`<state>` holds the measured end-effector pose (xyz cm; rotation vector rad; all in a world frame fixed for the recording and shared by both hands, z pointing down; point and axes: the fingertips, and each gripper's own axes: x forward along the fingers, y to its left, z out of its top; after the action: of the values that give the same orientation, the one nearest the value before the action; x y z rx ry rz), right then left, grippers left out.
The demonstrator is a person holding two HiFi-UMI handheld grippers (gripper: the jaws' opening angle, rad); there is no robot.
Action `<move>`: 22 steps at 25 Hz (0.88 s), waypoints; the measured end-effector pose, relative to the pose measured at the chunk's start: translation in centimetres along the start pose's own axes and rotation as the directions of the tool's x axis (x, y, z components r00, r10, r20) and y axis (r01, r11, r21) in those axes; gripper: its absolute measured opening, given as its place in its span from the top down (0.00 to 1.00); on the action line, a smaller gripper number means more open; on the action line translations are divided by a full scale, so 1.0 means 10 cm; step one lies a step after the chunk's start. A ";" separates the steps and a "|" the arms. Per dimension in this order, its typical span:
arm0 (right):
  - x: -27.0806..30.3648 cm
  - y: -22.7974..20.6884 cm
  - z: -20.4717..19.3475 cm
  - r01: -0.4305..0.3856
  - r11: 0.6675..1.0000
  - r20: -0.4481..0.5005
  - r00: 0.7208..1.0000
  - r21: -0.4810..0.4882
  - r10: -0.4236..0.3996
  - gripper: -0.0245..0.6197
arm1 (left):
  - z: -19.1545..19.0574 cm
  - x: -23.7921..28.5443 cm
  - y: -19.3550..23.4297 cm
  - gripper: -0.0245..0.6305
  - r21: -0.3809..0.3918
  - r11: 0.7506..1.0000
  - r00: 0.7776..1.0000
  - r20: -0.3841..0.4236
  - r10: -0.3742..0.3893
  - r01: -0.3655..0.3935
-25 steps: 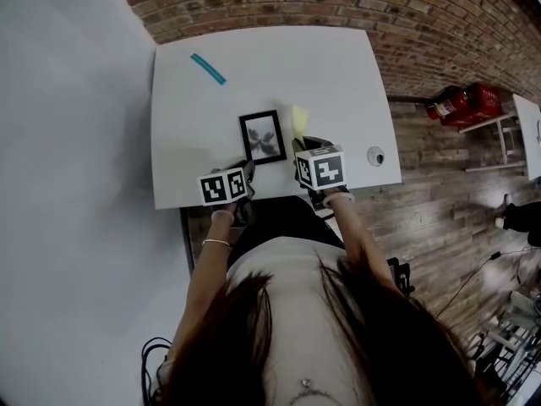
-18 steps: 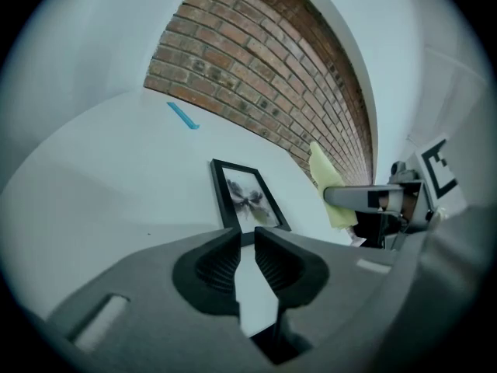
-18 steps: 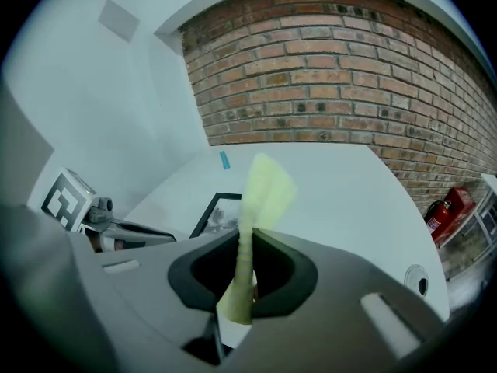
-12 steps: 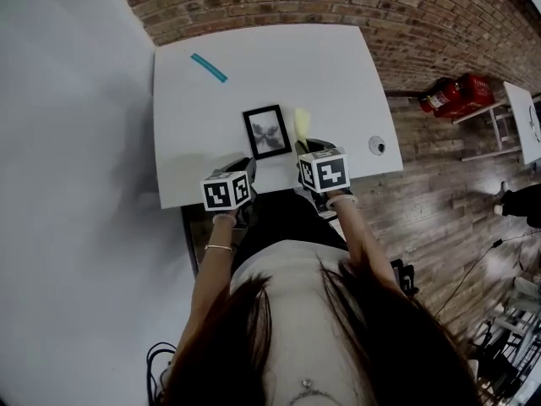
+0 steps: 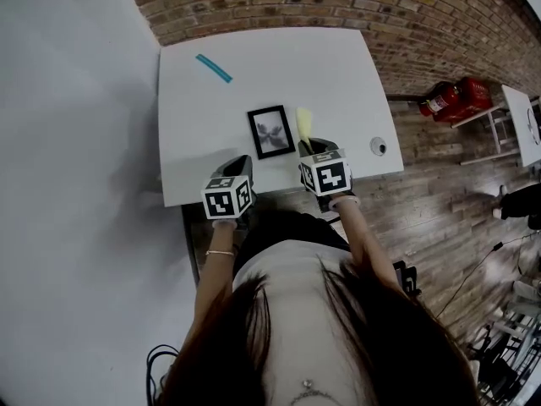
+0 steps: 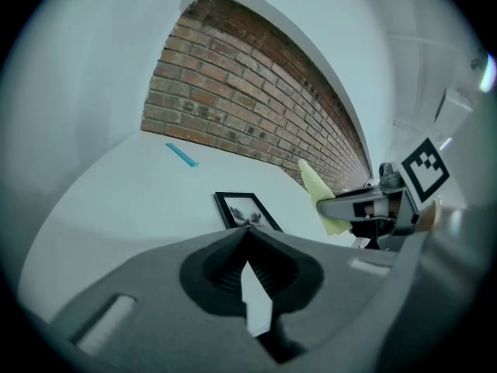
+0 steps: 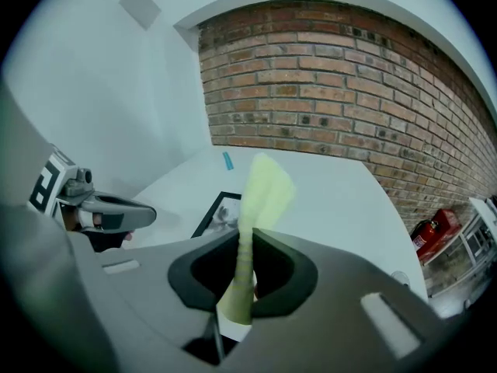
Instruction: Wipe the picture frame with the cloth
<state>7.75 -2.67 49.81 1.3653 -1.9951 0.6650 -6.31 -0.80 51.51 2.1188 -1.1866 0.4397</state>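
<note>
The black picture frame (image 5: 271, 131) lies flat on the white table (image 5: 338, 74), with a grey print in it. My right gripper (image 5: 309, 145) is just right of the frame, shut on the yellow cloth (image 5: 303, 123), which stands up out of its jaws (image 7: 264, 189). My left gripper (image 5: 239, 162) hangs over the table's near edge, short of the frame's near left corner. Its jaws have just been closing and now meet with nothing between them (image 6: 248, 228). In the left gripper view, the frame (image 6: 245, 208) is ahead and the cloth (image 6: 317, 189) to its right.
A teal strip (image 5: 213, 68) lies at the table's far left. A brick wall runs behind the table and a white wall along its left. A small round white object (image 5: 377, 147) sits by the right edge. Red extinguishers (image 5: 452, 100) lie on the wooden floor.
My left gripper has drawn back from the frame's near corner toward the table edge, risen a little, and its jaws have closed. The right gripper still holds the cloth beside the frame.
</note>
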 end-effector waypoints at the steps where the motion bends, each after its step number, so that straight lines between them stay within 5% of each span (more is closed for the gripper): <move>1: 0.00 0.00 0.02 -0.001 1.000 0.006 1.000 -0.012 0.001 0.91 | 0.01 -0.02 0.00 0.96 0.008 1.000 1.000 0.007 0.009 -0.009; 11: -0.22 -0.05 0.31 -0.006 0.998 0.140 0.990 -0.065 0.015 0.91 | 0.27 -0.23 -0.13 0.96 0.082 0.991 0.990 0.102 0.094 -0.103; 22: -0.66 -0.29 0.23 0.009 0.995 0.259 0.966 -0.098 0.017 0.91 | 0.29 -0.38 -0.62 0.96 0.075 0.990 0.976 0.187 0.107 -0.123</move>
<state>11.78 -1.20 43.60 1.4498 -2.2035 0.3979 -3.19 1.90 44.86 2.2090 -1.4235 0.3589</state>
